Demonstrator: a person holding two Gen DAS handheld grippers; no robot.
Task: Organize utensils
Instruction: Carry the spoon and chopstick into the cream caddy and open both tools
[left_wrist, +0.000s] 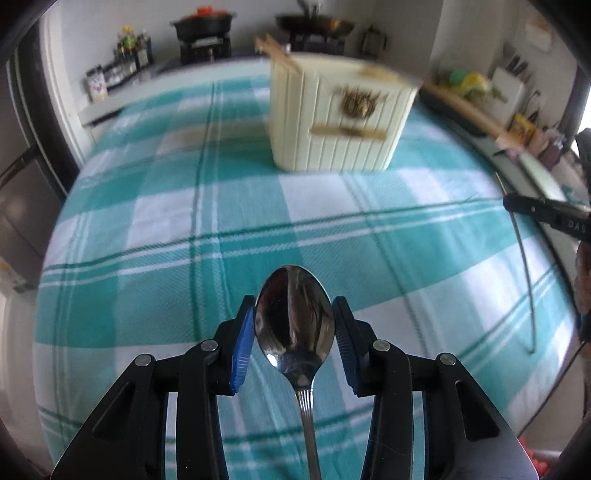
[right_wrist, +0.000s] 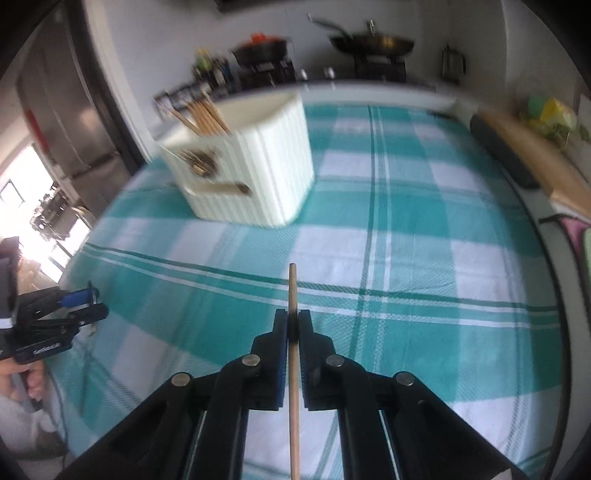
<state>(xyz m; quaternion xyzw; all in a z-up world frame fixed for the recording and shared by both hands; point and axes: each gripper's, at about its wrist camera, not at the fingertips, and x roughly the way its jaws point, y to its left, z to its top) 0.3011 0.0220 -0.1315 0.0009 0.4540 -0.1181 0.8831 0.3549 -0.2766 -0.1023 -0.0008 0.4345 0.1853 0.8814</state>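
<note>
Held a shiny steel spoon (left_wrist: 294, 325) bowl-first in left hand-held gripper (left_wrist: 294, 325), a thin wooden chopstick (right_wrist: 293, 369) clamped in right hand-held gripper (right_wrist: 293, 325). Open checked cloth (right_wrist: 406, 258) ahead; ribbed cream holder (right_wrist: 258, 166) well apart.

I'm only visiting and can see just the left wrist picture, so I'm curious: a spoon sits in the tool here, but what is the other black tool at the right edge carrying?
Observer: The right tool is shut on a single wooden chopstick, which points forward between its pads.
Operator: Is a machine moving the tool that holds my spoon?
Observer: No. The right wrist view shows a person's hand gripping the left tool by its handle.
Operator: Where might that chopstick go?
Observer: Probably into the cream holder. From that side, a bundle of chopsticks stands in one of its corners.
</note>
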